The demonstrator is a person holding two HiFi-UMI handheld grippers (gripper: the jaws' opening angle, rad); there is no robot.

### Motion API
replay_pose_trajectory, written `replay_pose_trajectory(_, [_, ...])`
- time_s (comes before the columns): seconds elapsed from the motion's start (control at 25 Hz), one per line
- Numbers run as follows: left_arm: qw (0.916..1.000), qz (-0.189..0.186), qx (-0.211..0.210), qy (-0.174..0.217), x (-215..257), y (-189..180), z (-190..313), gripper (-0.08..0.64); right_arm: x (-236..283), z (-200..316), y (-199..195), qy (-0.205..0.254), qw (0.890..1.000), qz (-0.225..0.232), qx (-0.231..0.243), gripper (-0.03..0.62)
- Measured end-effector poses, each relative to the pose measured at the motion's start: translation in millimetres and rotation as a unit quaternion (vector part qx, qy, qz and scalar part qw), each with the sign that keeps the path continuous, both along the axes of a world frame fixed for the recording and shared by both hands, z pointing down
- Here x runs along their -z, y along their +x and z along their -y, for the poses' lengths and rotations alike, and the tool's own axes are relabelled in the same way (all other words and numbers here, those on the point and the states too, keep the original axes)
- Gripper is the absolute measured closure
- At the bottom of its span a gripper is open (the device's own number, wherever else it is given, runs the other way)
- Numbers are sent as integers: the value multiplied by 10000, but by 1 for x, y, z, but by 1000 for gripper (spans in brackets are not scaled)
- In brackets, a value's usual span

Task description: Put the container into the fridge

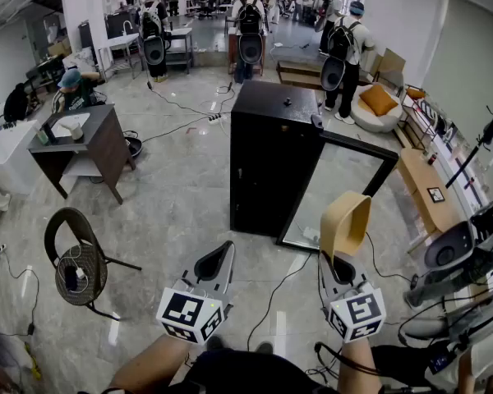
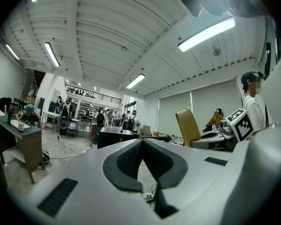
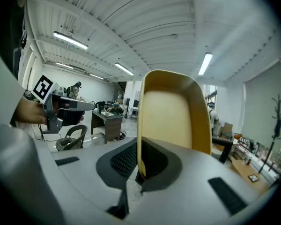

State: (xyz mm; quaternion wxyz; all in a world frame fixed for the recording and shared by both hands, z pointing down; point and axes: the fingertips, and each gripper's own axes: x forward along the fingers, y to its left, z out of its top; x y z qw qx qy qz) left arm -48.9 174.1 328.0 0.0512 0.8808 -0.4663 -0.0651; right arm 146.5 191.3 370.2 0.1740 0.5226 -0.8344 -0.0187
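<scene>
My left gripper (image 1: pixel 220 257) points level ahead of me, jaws pressed together on nothing. My right gripper (image 1: pixel 340 268) dips slightly beside it, jaws pinched on the rim of the container (image 1: pixel 347 220), which stands upright above them.

Long ceiling tubes (image 2: pixel 206 34) lit the hall brightly and evenly. The nearest one burned out to pure white in the left gripper view. Daylight possibly came in through a far window (image 3: pixel 210 100), though that patch was too washed out to be sure. The pale polished floor (image 1: pixel 181 212) showed a mild sheen and only soft shadows, as under the brown desk (image 1: pixel 90 142). The black fridge (image 1: pixel 267 158) read as a dark block with little detail. All views bowed strongly at the edges, and both gripper views had black corners. Close to the lens, the left gripper (image 2: pixel 141 144) and right gripper (image 3: pixel 139 170) looked soft.
</scene>
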Motion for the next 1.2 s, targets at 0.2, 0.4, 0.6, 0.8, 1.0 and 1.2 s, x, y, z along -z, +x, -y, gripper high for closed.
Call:
replay_pose_trajectory(0.2, [9999, -8, 142, 66, 1, -5, 1, 552, -1, -1, -6, -2, 10000, 42, 47, 575])
replay_pose_trajectory(0.4, [9998, 12, 189, 27, 2, -5, 1, 552, 2, -2, -6, -5, 10000, 42, 74, 575])
replay_pose_trajectory(0.6, [9998, -7, 167, 57, 3, -6, 0, 552, 1, -2, -7, 4, 10000, 39, 69, 575])
replay_pose_trajectory(0.8, [9998, -12, 197, 25, 0, -11, -1, 552, 2, -3, -11, -20, 9997, 197, 142, 575])
replay_pose_trajectory(1.0, [9998, -20, 206, 64, 1, -17, -2, 552, 1, -3, -18, 13, 9998, 72, 166, 575])
replay_pose_trajectory(1.2, [9997, 1, 246, 18, -3, -32, 0, 552, 0, -2, -33, -48, 9997, 48, 244, 575])
